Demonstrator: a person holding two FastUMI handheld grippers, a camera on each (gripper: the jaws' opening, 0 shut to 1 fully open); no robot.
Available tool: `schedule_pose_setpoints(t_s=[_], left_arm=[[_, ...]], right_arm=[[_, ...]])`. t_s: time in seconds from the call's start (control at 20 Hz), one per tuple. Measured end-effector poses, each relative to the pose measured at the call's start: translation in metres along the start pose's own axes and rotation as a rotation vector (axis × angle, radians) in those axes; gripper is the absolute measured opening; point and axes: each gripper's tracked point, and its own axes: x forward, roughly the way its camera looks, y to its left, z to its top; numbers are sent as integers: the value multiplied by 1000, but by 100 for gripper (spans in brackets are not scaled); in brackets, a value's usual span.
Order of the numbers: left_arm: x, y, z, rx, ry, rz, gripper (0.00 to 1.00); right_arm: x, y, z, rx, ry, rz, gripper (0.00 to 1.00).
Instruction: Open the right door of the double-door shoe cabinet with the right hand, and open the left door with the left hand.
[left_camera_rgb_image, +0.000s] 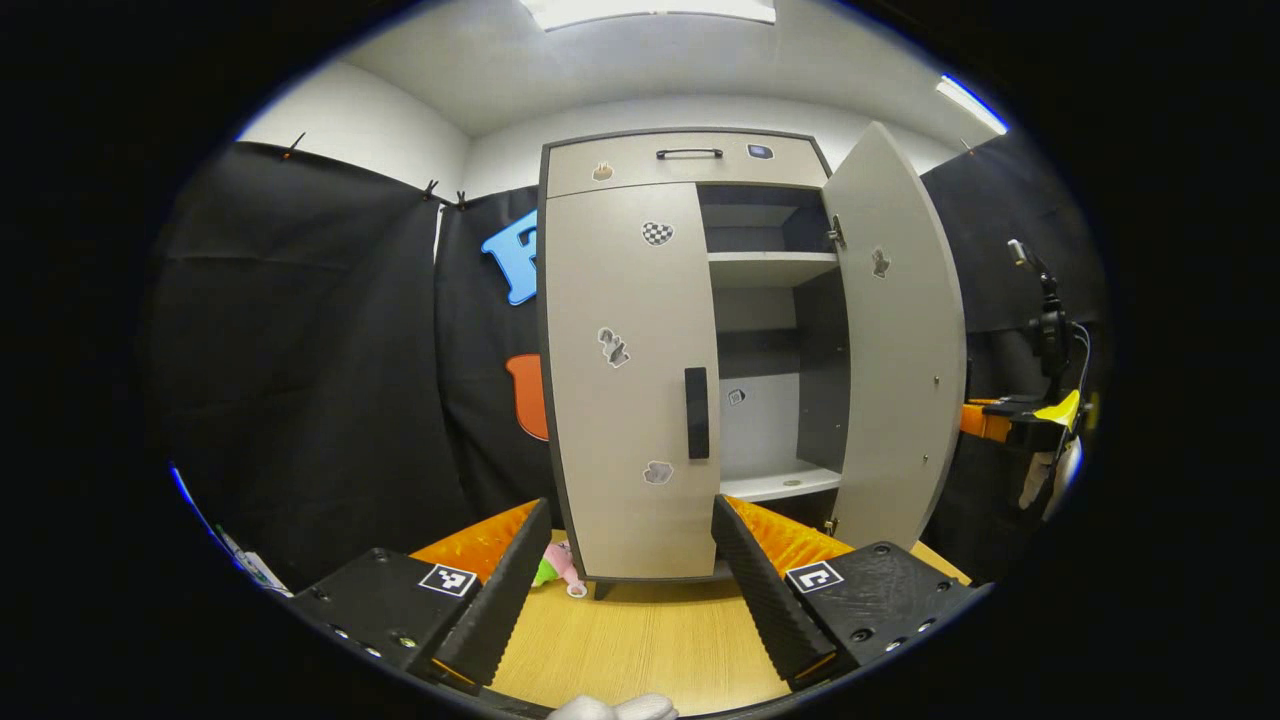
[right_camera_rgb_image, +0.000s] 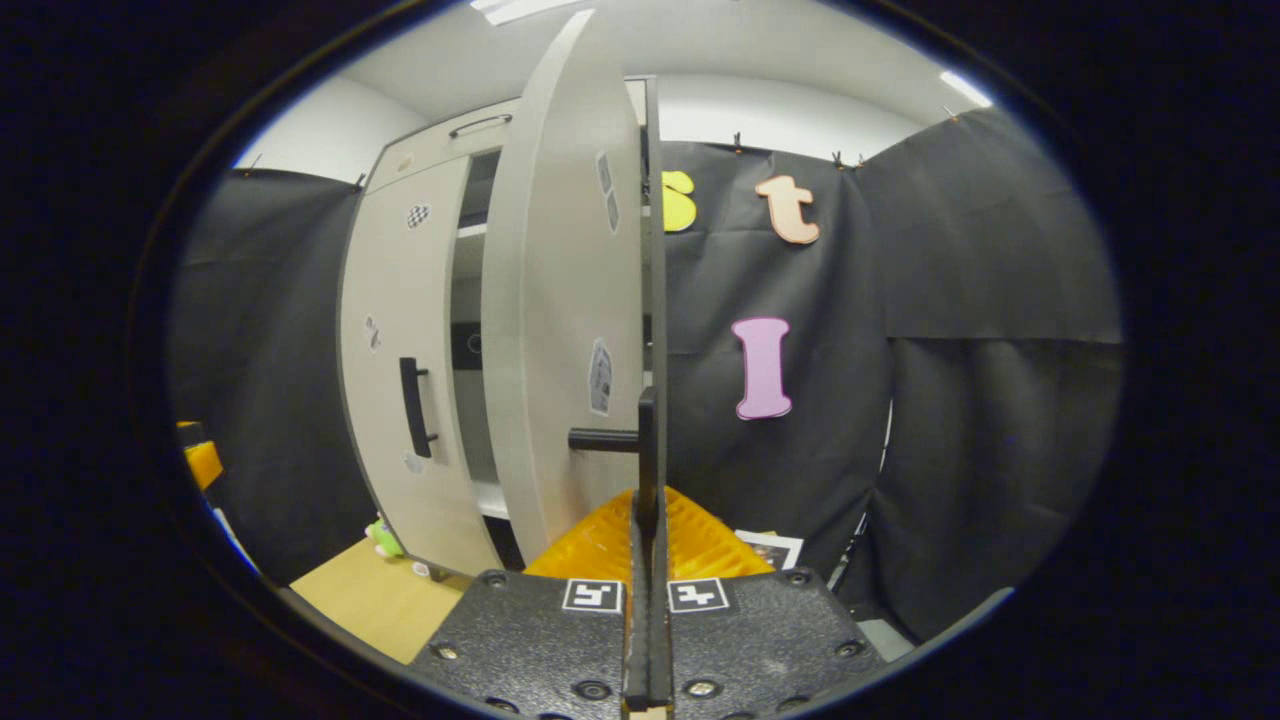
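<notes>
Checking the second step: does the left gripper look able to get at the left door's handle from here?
Probably yes. The left gripper faces the shut left door, jaws open, and nothing stands between it and the black handle; the right door swings clear.

- Left gripper (left_camera_rgb_image: 620, 560): black ribbed fingers (left_camera_rgb_image: 765, 585), orange backing, square black-and-white markers, screws along the body.
- Right gripper (right_camera_rgb_image: 648, 520): same black body, orange ribbing, two markers, screws.

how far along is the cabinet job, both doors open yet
Half done. The grey right door of the grey double-door shoe cabinet is swung wide, showing the shelves. The right gripper is shut on that door's black bar handle. The grey left door is closed; the open left gripper faces it, not touching its black handle.
</notes>
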Motion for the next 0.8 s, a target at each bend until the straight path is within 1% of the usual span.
schedule_pose_setpoints(t_s=[0.05,0.1,0.15,0.25,0.3,0.35,0.4,0.45,0.5,0.55,0.6,0.65,0.8], left_arm=[[0,-2,1,2,-2,0,96],[0,-3,2,2,-2,0,100],[1,-4,2,0,0,-1,96],[3,-3,2,-2,4,0,96],[3,-2,2,-3,2,5,96],[5,-1,3,-6,3,7,100],[5,-1,2,-10,6,5,100],[6,1,2,-10,5,8,96],[7,4,2,-6,5,12,96],[8,7,2,-2,3,18,96],[10,10,1,-1,0,23,96],[13,16,2,6,-11,40,96],[24,22,-9,9,12,51,96]], right_arm=[[0,-5,0,1,1,-11,4],[-1,-8,0,10,0,-13,4],[-2,-3,0,34,1,2,4],[0,1,-1,50,3,8,4],[-1,-2,1,46,-3,-3,4],[-1,-4,2,47,-6,-6,1],[-2,-4,2,56,-5,-9,4],[-4,-2,1,53,-1,-7,4],[-6,-4,0,41,3,-5,1],[-7,-7,0,36,8,-8,2],[-12,-9,0,29,15,-19,5],[-14,-13,0,29,14,-45,6],[-26,-23,2,14,1,-104,42]])
